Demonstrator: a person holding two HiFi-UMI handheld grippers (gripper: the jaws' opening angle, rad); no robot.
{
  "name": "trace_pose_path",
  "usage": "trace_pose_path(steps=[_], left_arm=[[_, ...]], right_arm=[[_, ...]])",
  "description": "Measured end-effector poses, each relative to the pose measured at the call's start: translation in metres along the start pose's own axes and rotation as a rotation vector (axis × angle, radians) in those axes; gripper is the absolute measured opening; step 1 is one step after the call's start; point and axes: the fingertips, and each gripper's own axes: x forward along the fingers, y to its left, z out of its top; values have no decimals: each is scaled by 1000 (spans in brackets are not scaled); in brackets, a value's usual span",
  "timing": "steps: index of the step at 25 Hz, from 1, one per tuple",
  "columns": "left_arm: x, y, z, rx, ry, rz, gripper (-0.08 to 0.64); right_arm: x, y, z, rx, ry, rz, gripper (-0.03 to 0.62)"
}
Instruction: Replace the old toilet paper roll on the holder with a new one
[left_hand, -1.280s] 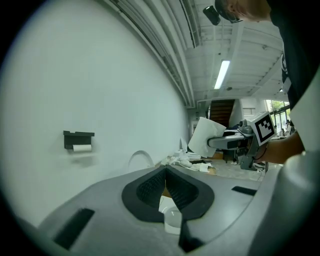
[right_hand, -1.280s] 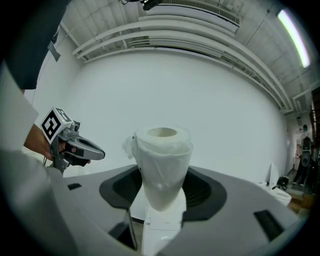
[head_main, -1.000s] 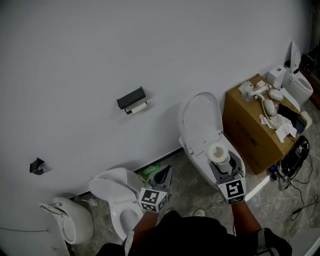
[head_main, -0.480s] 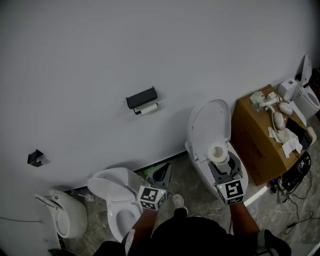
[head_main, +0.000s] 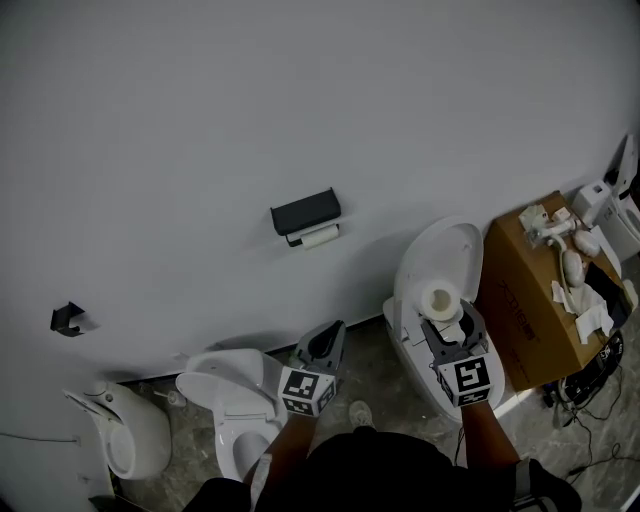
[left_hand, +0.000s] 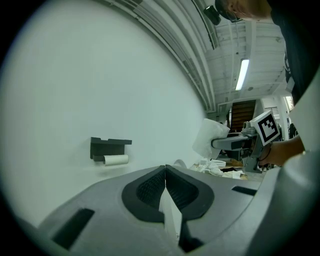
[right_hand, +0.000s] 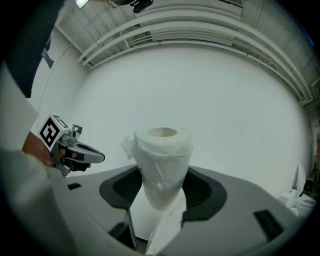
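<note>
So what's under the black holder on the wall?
A thin white roll hangs right under the holder, lying level. What carries it cannot be seen: the paper and the holder's body cover that.

We see a big white wall (head_main: 300, 100). A small black hook (head_main: 66, 318) sticks on it, far to the left. Down on the grey stone floor (head_main: 375, 365) stand a right toilet (head_main: 442, 255) and a left toilet (head_main: 225, 385), both with lids up. A brown cardboard box (head_main: 520, 315) sits just beside the right toilet, with white bits (head_main: 565, 250) on top. Black wires (head_main: 592, 362) lie by the box.
</note>
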Motion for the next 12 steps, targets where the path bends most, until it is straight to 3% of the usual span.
trace_pose_path(steps=[12], left_arm=[[39,87,9,22,-11,-11,8]], right_arm=[[102,8,2,-15,24,2,242]])
